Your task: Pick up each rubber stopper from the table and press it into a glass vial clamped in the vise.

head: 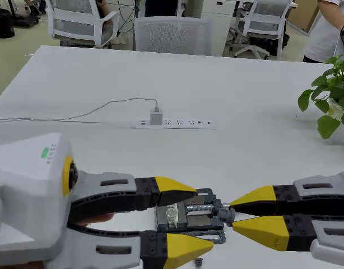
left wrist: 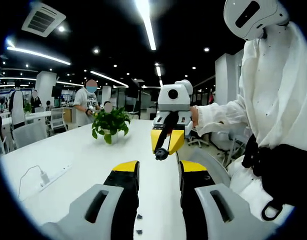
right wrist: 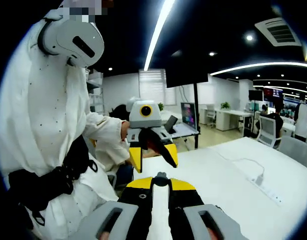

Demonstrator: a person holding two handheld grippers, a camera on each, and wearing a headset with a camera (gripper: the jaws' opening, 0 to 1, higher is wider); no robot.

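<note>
Hidden: the glass vial (head: 172, 214) sits half masked between the blocks of the vise (head: 190, 221); whether it is stoppered cannot be told.
Cut off: a potted plant (head: 331, 98) is clipped by the right frame edge.
Left hold: the left gripper (head: 204, 217) has its jaws spread wide, one on either side of the vise, gripping nothing.
Right hold: the right gripper (head: 232, 214) has its jaws nearly together, pinching the knob (head: 224, 214) at the end of the vise screw.
Stopper: one small dark rubber stopper (head: 198, 261) lies on the table (head: 105, 78) just in front of the vise, at the bottom frame edge.
Room: bare tabletop runs from the vise to the power strip (head: 183, 123) and on to the far edge.
Count: one vise, one vial, one strip with one charger (head: 156, 116), three chairs (head: 172, 33).
</note>
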